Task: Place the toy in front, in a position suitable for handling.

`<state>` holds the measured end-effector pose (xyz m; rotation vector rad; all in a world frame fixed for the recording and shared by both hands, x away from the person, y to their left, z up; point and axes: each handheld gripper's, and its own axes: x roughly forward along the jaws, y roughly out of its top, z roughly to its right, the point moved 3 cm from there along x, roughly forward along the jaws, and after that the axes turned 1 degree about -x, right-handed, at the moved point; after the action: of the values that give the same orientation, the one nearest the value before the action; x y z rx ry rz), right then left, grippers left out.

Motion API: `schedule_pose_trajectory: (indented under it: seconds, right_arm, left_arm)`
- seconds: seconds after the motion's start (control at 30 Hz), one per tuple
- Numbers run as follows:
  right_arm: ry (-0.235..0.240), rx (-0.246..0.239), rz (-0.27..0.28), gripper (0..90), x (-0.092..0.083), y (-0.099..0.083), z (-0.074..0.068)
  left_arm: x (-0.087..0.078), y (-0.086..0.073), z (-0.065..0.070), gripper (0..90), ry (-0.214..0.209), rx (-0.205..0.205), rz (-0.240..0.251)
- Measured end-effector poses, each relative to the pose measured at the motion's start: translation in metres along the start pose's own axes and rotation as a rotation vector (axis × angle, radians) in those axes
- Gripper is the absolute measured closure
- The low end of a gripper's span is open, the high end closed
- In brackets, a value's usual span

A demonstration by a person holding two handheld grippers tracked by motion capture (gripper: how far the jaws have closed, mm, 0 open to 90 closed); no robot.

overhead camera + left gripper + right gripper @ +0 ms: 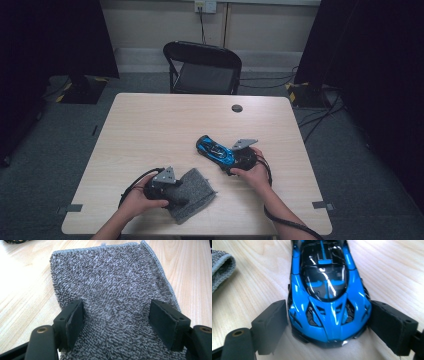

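Note:
A glossy blue and black toy car stands on the light wooden table, right of centre. My right gripper straddles one end of it. Its jaws stand wide on either side of the body, close to the flanks without squeezing, so it is open. A grey terry cloth lies flat near the front edge, and its corner also appears as the grey cloth in the right gripper view. My left gripper hovers low over the cloth, open, with nothing pinched between its pads.
A black folding chair stands behind the table's far edge. A small dark round cap sits in the tabletop at the far right. Cables trail from both grippers toward the front edge.

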<state>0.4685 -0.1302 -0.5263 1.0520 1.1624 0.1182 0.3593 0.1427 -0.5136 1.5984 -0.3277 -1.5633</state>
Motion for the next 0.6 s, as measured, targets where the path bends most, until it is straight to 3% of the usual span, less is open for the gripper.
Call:
schedule_pose_trajectory:
  seconds: [0.3,0.4,0.47,0.5,0.6]
  right_arm:
    - [-0.014,0.017,0.005,15.7,-0.001,-0.002,-0.001]
    - [-0.016,0.022,0.004,15.7,-0.001,-0.002,-0.001]
    - [-0.017,0.023,0.004,15.8,-0.001,-0.002,-0.002]
    - [-0.019,0.024,0.005,15.8,-0.002,-0.002,-0.002]
    - [-0.021,0.024,0.005,15.8,-0.002,-0.002,-0.002]
  left_arm:
    - [-0.005,0.007,0.005,23.2,0.030,-0.006,-0.005]
    - [-0.012,0.017,0.009,19.5,0.059,0.002,0.044]
    - [-0.015,0.020,0.011,18.5,0.079,-0.004,0.043]
    - [-0.018,0.021,0.014,18.5,0.091,-0.033,0.046]
    - [-0.014,0.016,0.019,30.7,0.094,-0.038,0.009]
